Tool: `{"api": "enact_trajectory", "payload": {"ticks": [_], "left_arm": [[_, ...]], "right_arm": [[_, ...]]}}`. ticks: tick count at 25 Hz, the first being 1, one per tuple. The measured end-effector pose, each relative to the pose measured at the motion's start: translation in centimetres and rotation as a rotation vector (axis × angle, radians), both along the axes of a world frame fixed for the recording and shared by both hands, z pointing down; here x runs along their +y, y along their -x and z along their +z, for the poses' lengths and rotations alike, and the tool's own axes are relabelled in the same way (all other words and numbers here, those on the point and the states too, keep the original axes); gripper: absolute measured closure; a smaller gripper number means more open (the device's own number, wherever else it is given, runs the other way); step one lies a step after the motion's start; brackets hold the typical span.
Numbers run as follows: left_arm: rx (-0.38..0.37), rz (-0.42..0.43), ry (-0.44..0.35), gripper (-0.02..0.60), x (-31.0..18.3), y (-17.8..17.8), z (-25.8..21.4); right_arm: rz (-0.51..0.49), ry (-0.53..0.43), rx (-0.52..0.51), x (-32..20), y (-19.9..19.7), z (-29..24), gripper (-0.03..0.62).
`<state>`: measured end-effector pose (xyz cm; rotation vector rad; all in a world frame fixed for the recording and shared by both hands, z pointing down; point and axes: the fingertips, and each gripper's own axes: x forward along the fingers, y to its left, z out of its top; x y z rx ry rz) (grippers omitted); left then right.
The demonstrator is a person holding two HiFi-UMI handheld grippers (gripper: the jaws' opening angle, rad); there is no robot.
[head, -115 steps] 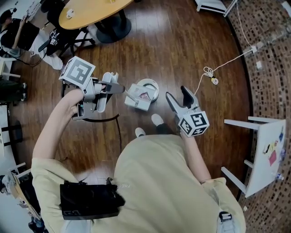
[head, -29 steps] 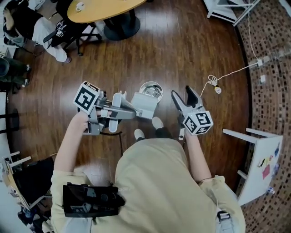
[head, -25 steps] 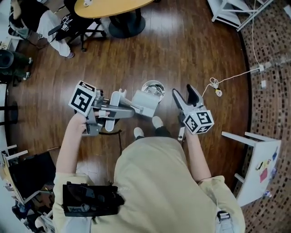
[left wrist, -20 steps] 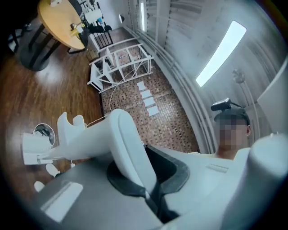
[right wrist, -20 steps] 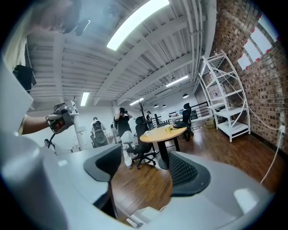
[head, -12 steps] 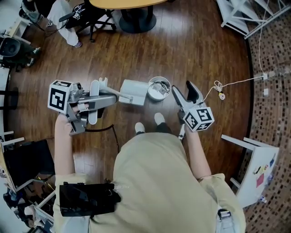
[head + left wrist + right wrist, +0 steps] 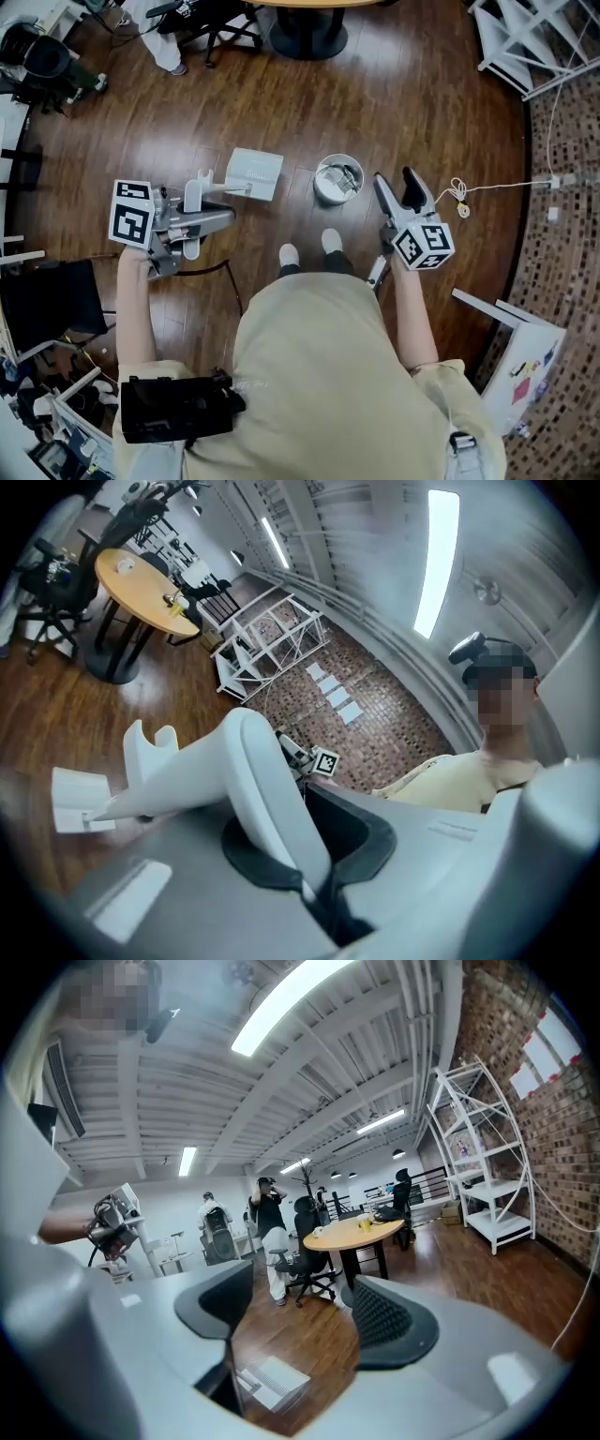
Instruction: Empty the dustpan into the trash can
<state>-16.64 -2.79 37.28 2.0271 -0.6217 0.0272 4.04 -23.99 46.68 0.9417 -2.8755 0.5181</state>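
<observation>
The white dustpan [image 7: 253, 173] hangs over the wooden floor, left of the small round white trash can [image 7: 337, 180], which has scraps inside. My left gripper [image 7: 214, 217] is shut on the dustpan's white handle [image 7: 195, 199]. In the left gripper view the handle [image 7: 234, 780] runs between the closed jaws and the pan [image 7: 80, 799] shows at the far left. My right gripper [image 7: 398, 190] hovers just right of the can, open, with nothing in it. Through its open jaws in the right gripper view [image 7: 300, 1335], the dustpan [image 7: 272, 1379] shows low down.
A round wooden table on a black base [image 7: 309, 19] and office chairs stand at the back. There is a white rack [image 7: 534, 47] at the back right, a white cable [image 7: 487, 192] across the floor, and a white stand [image 7: 525, 347] at the right. A black chair [image 7: 47, 309] is at the left.
My left gripper has swung left with the dustpan, carrying the pan from over the trash can's rim to well left of it. The right gripper has hardly moved.
</observation>
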Motion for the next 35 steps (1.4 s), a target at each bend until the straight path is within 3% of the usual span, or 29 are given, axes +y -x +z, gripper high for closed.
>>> {"api": "enact_trajectory", "payload": {"ticks": [8,14,20,31,35], "left_arm": [[-0.097,-0.171,-0.006,0.569,2.6,2.8,6.9],[-0.151,-0.219,0.022,0.569,4.0,2.6,13.3],[-0.255,-0.453,0.090,0.552,4.2,4.5,22.0],[-0.346,-0.542,0.218,0.546,7.0,6.7,33.2],[-0.357,-0.632,0.292,0.555,9.9,6.7,37.0]], "right_arm": [[-0.115,0.005,0.019,1.3,4.7,0.5,0.266],[-0.186,0.006,0.031,2.6,7.2,0.9,0.266],[-0.246,0.017,0.051,3.9,9.5,2.2,0.266],[-0.333,0.002,0.093,4.9,12.2,3.2,0.266],[-0.353,0.006,0.104,5.0,12.2,3.7,0.266]]}}
